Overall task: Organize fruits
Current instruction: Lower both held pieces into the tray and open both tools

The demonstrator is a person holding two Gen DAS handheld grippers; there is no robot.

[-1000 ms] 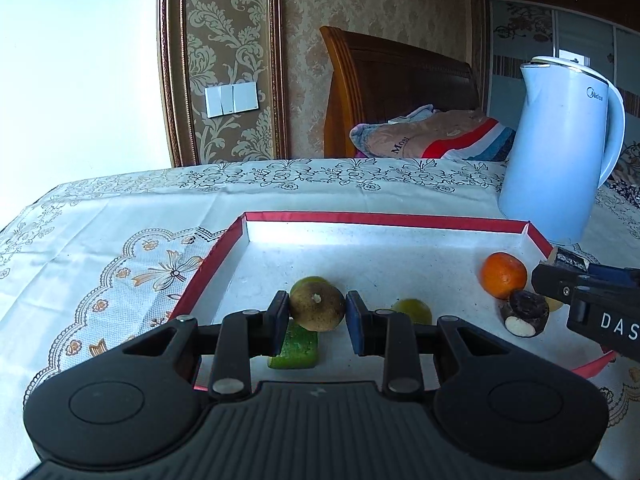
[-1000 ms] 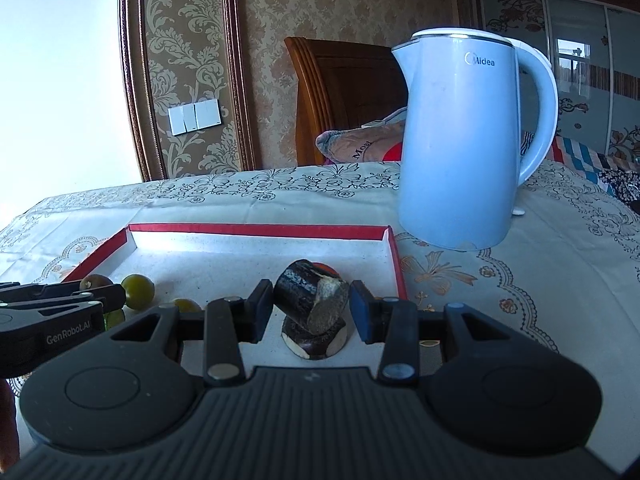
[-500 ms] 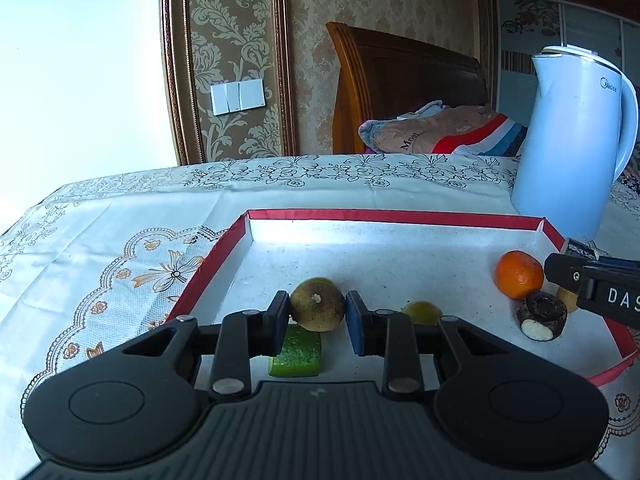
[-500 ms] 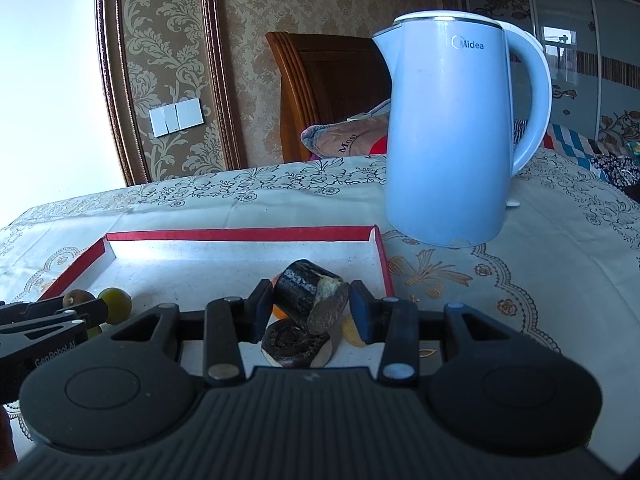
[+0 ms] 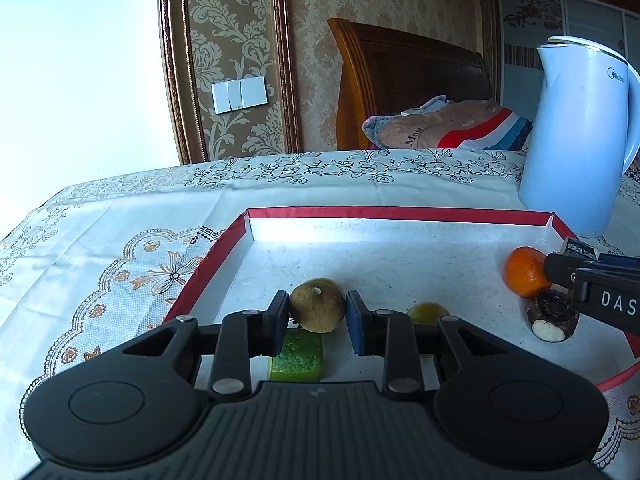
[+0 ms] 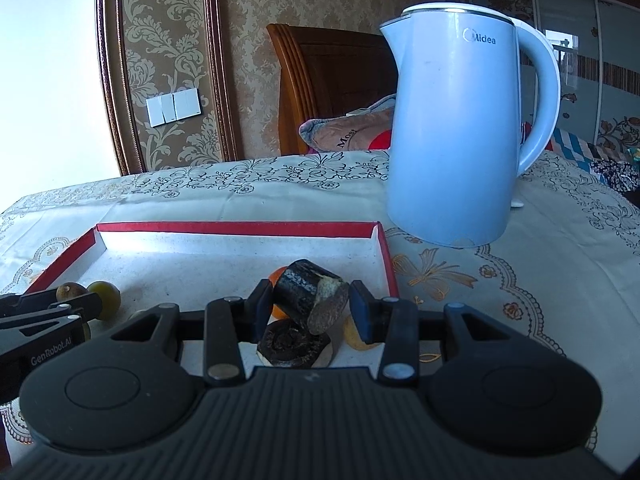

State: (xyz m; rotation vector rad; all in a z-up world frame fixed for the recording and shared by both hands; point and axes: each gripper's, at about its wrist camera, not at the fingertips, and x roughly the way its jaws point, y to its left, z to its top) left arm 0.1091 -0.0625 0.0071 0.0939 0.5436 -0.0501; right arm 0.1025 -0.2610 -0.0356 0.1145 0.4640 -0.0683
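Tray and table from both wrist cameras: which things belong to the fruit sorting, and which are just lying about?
Part of the job:
- brown fruit in the left gripper
- dark chunk in the right gripper
- tray
- orange
- green fruit
- green block
- second dark chunk

Just lying about:
- kettle
- tablecloth
- pillow
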